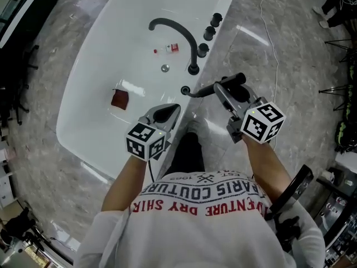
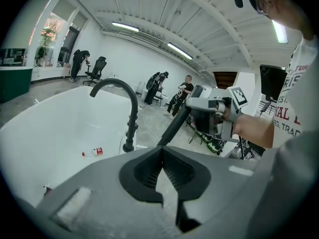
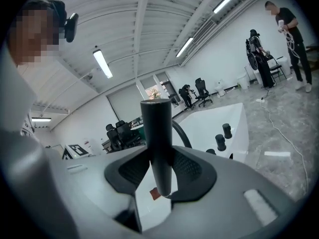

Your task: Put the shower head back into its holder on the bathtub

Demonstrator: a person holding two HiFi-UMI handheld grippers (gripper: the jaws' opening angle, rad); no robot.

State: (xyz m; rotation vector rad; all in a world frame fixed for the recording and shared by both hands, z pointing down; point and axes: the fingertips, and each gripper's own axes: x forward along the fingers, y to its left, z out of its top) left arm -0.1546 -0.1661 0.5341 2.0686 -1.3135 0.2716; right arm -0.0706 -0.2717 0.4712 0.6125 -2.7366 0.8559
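The black shower head wand lies nearly level above the tub's rim, and my right gripper is shut on it. Its lower end hangs close to the round black holder on the white bathtub; whether they touch I cannot tell. In the right gripper view the wand stands upright between the pads of the right gripper. My left gripper is shut and empty over the tub's near rim. In the left gripper view the left gripper looks past its shut jaws at the slanting wand.
A black arched faucet and three black knobs stand on the tub's right rim. Inside the tub lie a red object, a small bottle and the drain. Tripods and gear stand at the right.
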